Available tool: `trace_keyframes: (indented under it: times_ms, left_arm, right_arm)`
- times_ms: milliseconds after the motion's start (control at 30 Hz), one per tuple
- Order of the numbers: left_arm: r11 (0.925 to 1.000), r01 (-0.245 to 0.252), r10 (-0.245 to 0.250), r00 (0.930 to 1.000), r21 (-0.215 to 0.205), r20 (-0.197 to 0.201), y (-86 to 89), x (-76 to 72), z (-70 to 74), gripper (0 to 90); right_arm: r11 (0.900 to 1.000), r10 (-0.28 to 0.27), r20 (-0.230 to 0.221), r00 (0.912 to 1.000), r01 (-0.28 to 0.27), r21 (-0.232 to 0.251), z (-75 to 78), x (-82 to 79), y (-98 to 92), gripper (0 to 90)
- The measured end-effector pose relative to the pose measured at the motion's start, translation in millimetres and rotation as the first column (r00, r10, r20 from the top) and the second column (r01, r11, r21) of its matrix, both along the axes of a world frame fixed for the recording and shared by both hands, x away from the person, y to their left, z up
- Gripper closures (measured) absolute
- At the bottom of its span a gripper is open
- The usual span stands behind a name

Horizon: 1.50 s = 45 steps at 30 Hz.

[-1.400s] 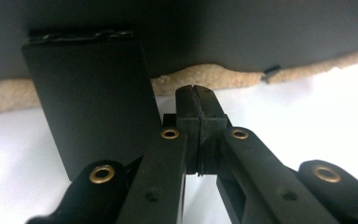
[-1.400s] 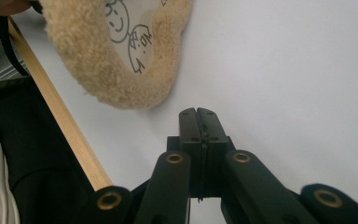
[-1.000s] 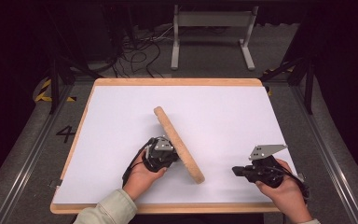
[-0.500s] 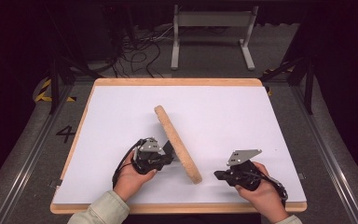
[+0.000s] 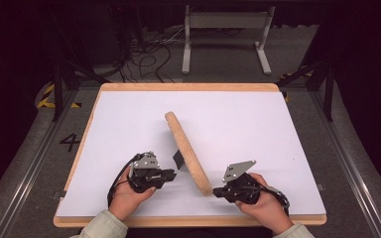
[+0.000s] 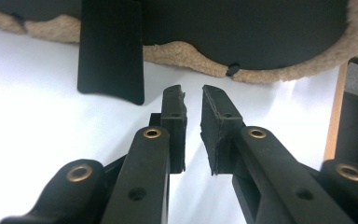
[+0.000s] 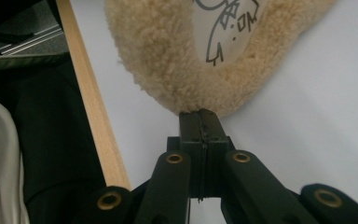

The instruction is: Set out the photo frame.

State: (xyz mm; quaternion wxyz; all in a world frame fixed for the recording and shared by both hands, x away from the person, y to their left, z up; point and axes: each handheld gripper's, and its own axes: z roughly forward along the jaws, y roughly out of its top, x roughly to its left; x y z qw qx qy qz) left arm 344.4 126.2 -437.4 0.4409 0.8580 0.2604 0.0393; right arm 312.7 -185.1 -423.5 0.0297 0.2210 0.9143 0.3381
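We see a white table (image 5: pixel 129 129) with a wooden rim, viewed from above. At the near edge, two hands come in, each holding a black gripper. The left gripper (image 5: pixel 171 173) sits left of centre, jaws slightly parted with nothing between them, tips pointing right at the black underside of a fleecy disc (image 5: pixel 188 151). The right gripper (image 5: pixel 217 192) sits near right of centre, jaws pressed together, tips touching the disc's near end; we cannot tell whether any fleece is pinched between them. The disc stands tilted on edge and runs from the right gripper away toward the table's middle. Its right face shows a drawn figure (image 7: pixel 221 28). A black flap (image 6: pixel 111 51) sticks out from the disc's left side.
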Motion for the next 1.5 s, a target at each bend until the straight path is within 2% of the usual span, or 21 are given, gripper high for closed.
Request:
trace_keyframes:
  times_ms: [267, 467, 533, 733, 833, 1033, 1200, 1267, 1300, 1367, 1500]
  left_arm:
    - [0.9989, -0.046, 0.046, 0.9989, -0.005, -0.004, 20.8, -7.5, -0.7, 78.1]
    - [0.9958, -0.091, 0.091, 0.9958, -0.012, -0.015, 35.4, -11.9, -2.6, 77.7]
    - [0.9946, -0.103, 0.103, 0.9946, -0.013, -0.018, 39.9, -15.6, -2.9, 77.5]
    - [0.9898, -0.142, 0.142, 0.9898, -0.005, -0.01, 53.2, -25.0, -5.0, 77.0]
    - [0.9875, -0.157, 0.157, 0.9875, -0.006, -0.013, 57.1, -28.5, -5.4, 76.7]
    - [0.9793, -0.202, 0.201, 0.9794, -0.018, -0.016, 69.4, -38.8, -4.9, 75.6]
    - [0.9745, -0.223, 0.223, 0.9748, -0.026, -0.013, 76.7, -44.7, -4.6, 73.2]
    - [0.9733, -0.227, 0.227, 0.9739, -0.034, -0.011, 78.2, -46.1, -4.6, 71.9]
    - [0.9738, -0.222, 0.222, 0.975, -0.049, -0.005, 79.8, -47.1, -4.5, 69.6]
    - [0.9727, -0.218, 0.218, 0.9759, -0.08, -0.004, 82.0, -48.9, -3.9, 64.3]
    - [0.9724, -0.208, 0.208, 0.978, -0.105, -0.017, 82.8, -51.9, -3.2, 59.2]
  right_arm:
    - [0.996, 0.09, -0.002, 0.9959, -0.09, 0.01, -2.5, 0.7, 23.1, 90.0]
    - [0.991, 0.135, -0.009, 0.9908, -0.135, 0.022, -3.9, 3.6, 36.0, 90.0]
    - [0.987, 0.16, -0.003, 0.9871, -0.16, 0.022, -4.7, 4.2, 46.8, 90.0]
    - [0.979, 0.203, 0.003, 0.9792, -0.203, 0.026, -5.7, 6.9, 61.0, 90.0]
    - [0.977, 0.21, 0.008, 0.9777, -0.21, 0.026, -6.2, 7.4, 66.5, 90.0]
    - [0.969, 0.246, 0.033, 0.9688, -0.246, 0.02, -8.7, 8.8, 87.5, 90.0]
    - [0.967, 0.252, 0.06, 0.9658, -0.253, 0.016, -10.9, 8.6, 103.3, 90.0]
    - [0.967, 0.254, 0.066, 0.965, -0.255, 0.016, -11.3, 9.3, 105.3, 90.0]
    - [0.969, 0.242, 0.067, 0.968, -0.244, 0.024, -11.9, 9.5, 108.5, 90.0]
    - [0.971, 0.236, 0.092, 0.9673, -0.239, 0.021, -13.1, 8.7, 114.0, 90.0]
    - [0.974, 0.22, 0.115, 0.9686, -0.224, 0.024, -14.3, 8.4, 120.2, 90.0]
